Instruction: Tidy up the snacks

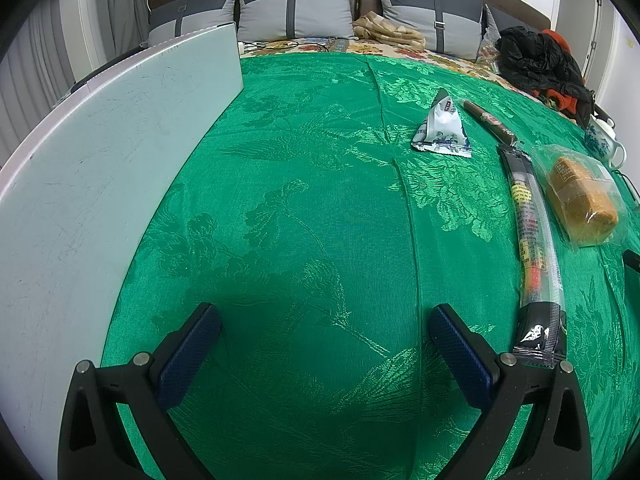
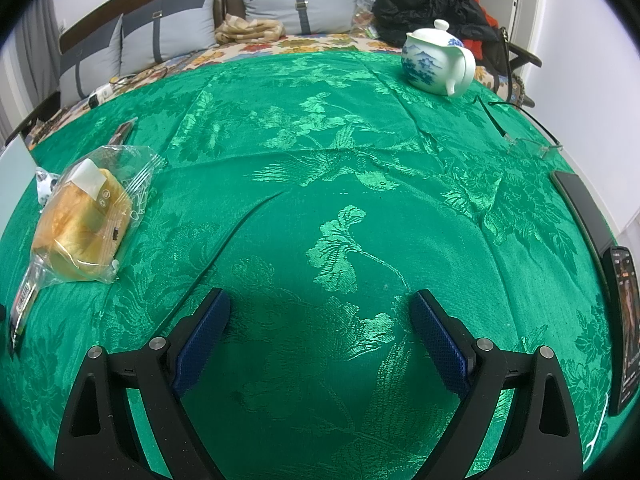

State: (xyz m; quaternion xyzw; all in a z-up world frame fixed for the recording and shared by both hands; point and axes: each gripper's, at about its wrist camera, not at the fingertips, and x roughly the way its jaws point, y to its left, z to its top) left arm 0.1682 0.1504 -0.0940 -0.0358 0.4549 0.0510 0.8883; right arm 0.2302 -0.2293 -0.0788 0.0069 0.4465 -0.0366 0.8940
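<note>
A green patterned cloth (image 1: 304,208) covers the surface I work over, and behind its far edge runs a sofa with grey cushions (image 1: 296,10), a floral spread and a heap of black and red clothing (image 1: 540,60). A pale board (image 1: 104,168) lies along the cloth's left edge. Near the far right corner stands a white and blue teapot (image 2: 438,60), with spectacles (image 2: 528,144) and a phone (image 2: 624,320) along the right edge.

The middle of the cloth is bare, and both my tools hang over it. My left gripper (image 1: 326,332) is spread wide with nothing between its pads; my right gripper (image 2: 320,316) is likewise spread and empty.

The snacks sit together toward the right side in the left view: a small white pouch (image 1: 442,130), a dark stick (image 1: 490,122) just beyond it, a long black sachet (image 1: 534,248), and a wrapped golden bread loaf (image 2: 86,220) just beside the sachet.
</note>
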